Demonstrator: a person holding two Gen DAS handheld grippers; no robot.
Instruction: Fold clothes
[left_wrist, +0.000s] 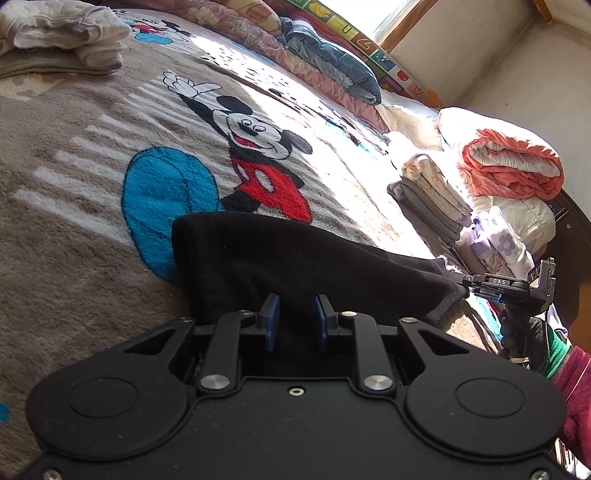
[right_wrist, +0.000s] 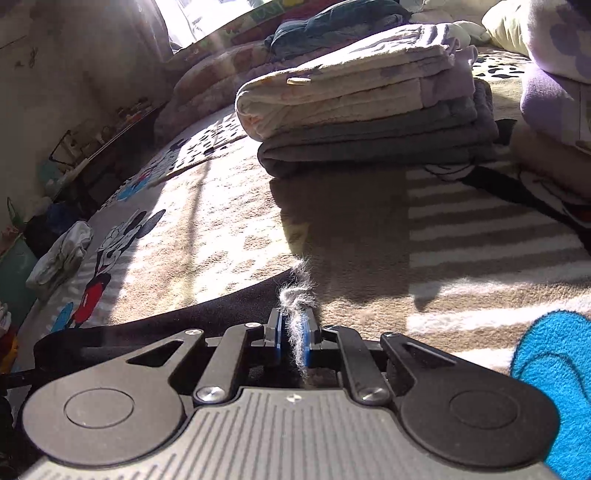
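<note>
A black garment (left_wrist: 295, 258) is stretched between my two grippers over the Mickey Mouse blanket (left_wrist: 92, 122) on the bed. In the left wrist view my left gripper (left_wrist: 296, 314) has its blue pads narrowly apart, with thick black cloth filling the gap. Its far corner is pinched by my right gripper (left_wrist: 471, 290). In the right wrist view my right gripper (right_wrist: 293, 325) is shut on the fuzzy grey lining edge (right_wrist: 297, 291) of the black garment (right_wrist: 221, 310). A gloved hand with a green cuff and maroon sleeve (left_wrist: 569, 369) holds the right gripper.
A folded stack of grey and cream clothes (right_wrist: 369, 110) lies just ahead of the right gripper. Beside it are a purple-flowered garment (left_wrist: 498, 247) and an orange quilt (left_wrist: 513, 162). Folded pale clothes (left_wrist: 62, 33) lie at the far left, and quilts (left_wrist: 332, 59) line the wall.
</note>
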